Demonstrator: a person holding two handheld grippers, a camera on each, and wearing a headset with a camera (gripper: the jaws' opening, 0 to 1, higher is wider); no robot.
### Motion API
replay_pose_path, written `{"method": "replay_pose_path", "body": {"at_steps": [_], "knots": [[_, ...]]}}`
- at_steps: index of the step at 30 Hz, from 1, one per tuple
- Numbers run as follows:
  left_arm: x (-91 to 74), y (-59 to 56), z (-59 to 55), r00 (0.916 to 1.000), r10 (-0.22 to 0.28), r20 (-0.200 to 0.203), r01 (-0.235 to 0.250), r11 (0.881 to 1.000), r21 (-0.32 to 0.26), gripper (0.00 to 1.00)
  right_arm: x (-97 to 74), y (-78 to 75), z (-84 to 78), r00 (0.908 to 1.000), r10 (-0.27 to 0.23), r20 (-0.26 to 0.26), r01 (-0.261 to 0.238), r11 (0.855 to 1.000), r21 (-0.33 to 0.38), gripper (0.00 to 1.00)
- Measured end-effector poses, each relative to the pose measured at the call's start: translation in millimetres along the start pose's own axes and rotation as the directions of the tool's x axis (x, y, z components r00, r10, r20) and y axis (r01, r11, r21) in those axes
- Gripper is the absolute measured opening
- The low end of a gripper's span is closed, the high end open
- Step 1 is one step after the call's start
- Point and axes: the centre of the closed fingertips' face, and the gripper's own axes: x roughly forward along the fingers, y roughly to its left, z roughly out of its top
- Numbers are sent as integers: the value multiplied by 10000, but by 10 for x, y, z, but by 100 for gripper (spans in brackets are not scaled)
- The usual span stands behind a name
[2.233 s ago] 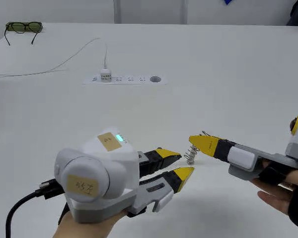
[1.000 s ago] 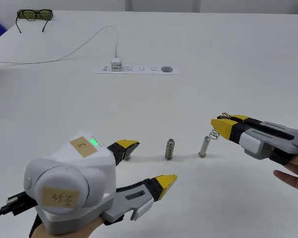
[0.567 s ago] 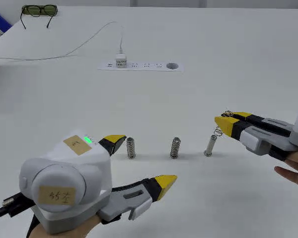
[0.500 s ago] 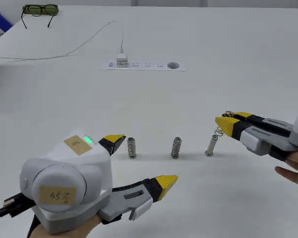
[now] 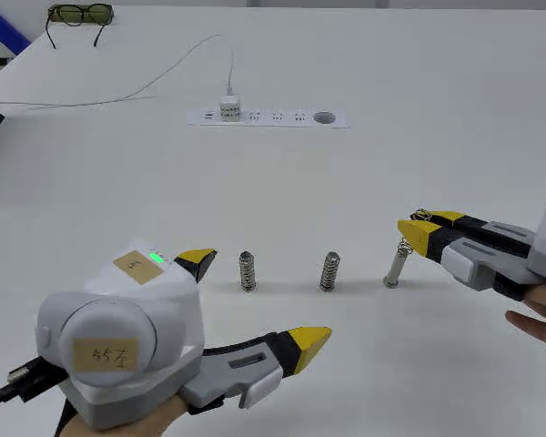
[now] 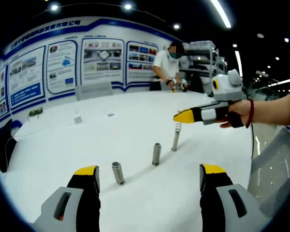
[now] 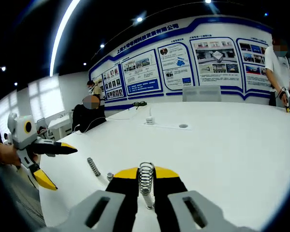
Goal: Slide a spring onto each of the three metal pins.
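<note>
Grips a spring (image 7: 145, 178) in the clamped right tongs (image 5: 417, 226) at the bare pin's (image 5: 394, 270) tip. Holds the left tongs (image 5: 255, 299) apart, left of that pin, past two sprung pins (image 5: 247, 271).

The spring (image 5: 405, 247) clamped in the right gripper (image 5: 415, 224) is brought from just beside the bare pin (image 5: 396, 269) down onto its top. The left gripper (image 5: 257, 299) is spread wide and drawn well away from that pin.

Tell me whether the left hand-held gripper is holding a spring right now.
No, the left hand-held gripper stands with its jaws wide apart and nothing gripped between them.
</note>
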Motion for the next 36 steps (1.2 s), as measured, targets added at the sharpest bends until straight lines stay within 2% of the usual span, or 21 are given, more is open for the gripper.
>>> {"method": "replay_pose_path", "body": {"at_steps": [10,17,36], "knots": [[-1,37,-33,9999,145,-52,-146,9997,-175,92,21,23,-61,9998,-7,-188,0,9993,-379,12],[2,17,-46,10000,39,-73,-41,9998,-183,91,31,53,-161,9987,-53,-498,14,9969,-787,12],[0,22,-71,9998,70,-182,-71,10000,-57,88,83,38,-388,9943,-82,-1065,-3,9968,-795,12]]}}
